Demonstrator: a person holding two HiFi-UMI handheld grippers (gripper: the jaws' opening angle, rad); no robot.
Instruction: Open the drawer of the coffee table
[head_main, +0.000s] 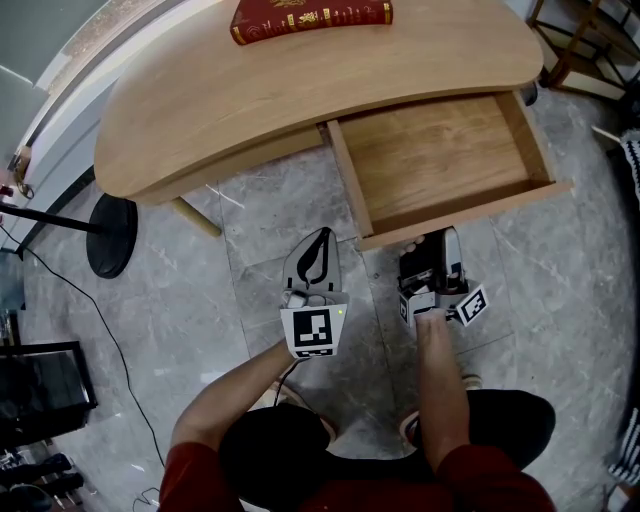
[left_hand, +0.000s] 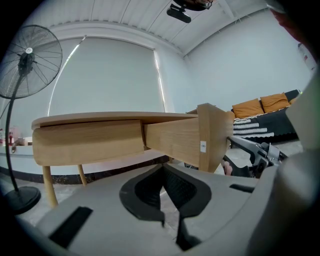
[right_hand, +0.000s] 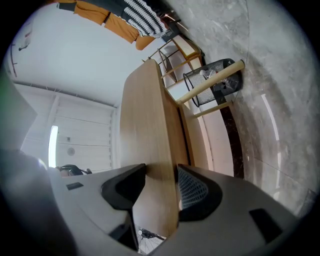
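Note:
The pale wooden coffee table (head_main: 200, 110) has its drawer (head_main: 440, 160) pulled out toward me, and the inside is bare. My right gripper (head_main: 430, 245) is at the drawer's front panel (head_main: 470, 212). In the right gripper view the panel (right_hand: 150, 125) stands edge-on between the pads, which press on both faces, so the right gripper (right_hand: 161, 172) is shut on it. My left gripper (head_main: 322, 235) hangs over the floor just left of the drawer, shut and holding nothing. Its tips (left_hand: 163, 169) meet, pointing at the drawer's side (left_hand: 170, 137).
A red book (head_main: 310, 18) lies on the tabletop's far edge. A standing fan's round base (head_main: 112, 235) sits on the grey tile floor at the left. A wire bin (right_hand: 212, 82) stands by a table leg. Wooden furniture (head_main: 590, 40) is at the far right.

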